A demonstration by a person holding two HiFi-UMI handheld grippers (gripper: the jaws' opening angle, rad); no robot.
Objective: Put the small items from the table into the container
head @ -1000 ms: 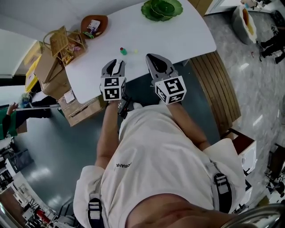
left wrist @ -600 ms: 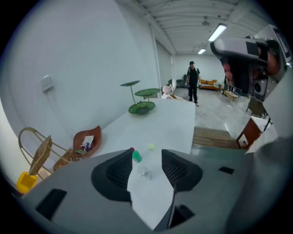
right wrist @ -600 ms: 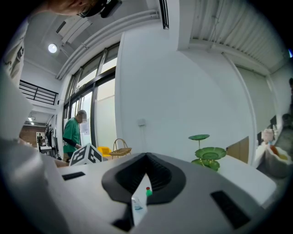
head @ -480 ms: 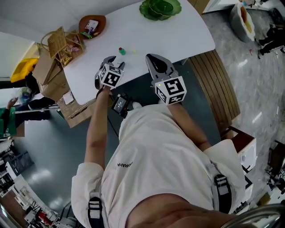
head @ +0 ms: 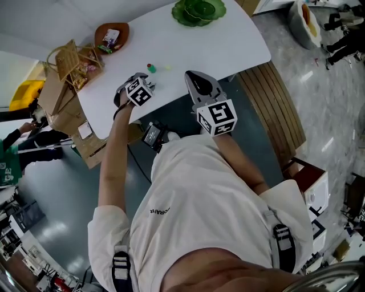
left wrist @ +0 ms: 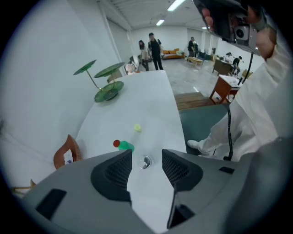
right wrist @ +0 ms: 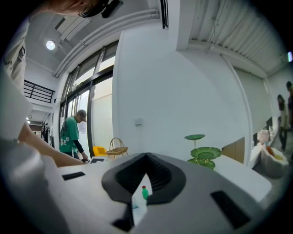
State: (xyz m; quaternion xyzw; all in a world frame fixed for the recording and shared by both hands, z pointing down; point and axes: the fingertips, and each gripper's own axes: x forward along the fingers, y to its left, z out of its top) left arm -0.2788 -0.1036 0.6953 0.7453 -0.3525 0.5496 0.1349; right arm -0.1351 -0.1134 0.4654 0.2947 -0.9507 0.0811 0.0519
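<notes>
On the white table [head: 199, 45] lie a green bottle with a red cap [head: 151, 68] [left wrist: 124, 146], a small yellow item [head: 167, 67] [left wrist: 137, 128] and a small clear shiny item [left wrist: 145, 162]. My left gripper [head: 132, 85] [left wrist: 146, 157] points steeply down at the table's near edge. It is open, and the clear item lies on the table between its jaws, untouched. My right gripper [head: 190, 73] [right wrist: 146, 157] hangs level off the table's near edge, shut and empty. The brown leaf-shaped dish [head: 122, 28] [left wrist: 64, 155] with a few small things stands at the far left.
A green tiered stand [head: 199, 10] [left wrist: 107, 87] is at the table's far end. A wicker basket [head: 71, 57] and cardboard boxes [head: 63, 94] crowd the left side. A wooden bench [head: 274, 108] runs along the right. Several people stand far off.
My left gripper has dropped toward the table, rolled over and tipped downward, and its jaws have spread apart. The right gripper has stayed where it was.
</notes>
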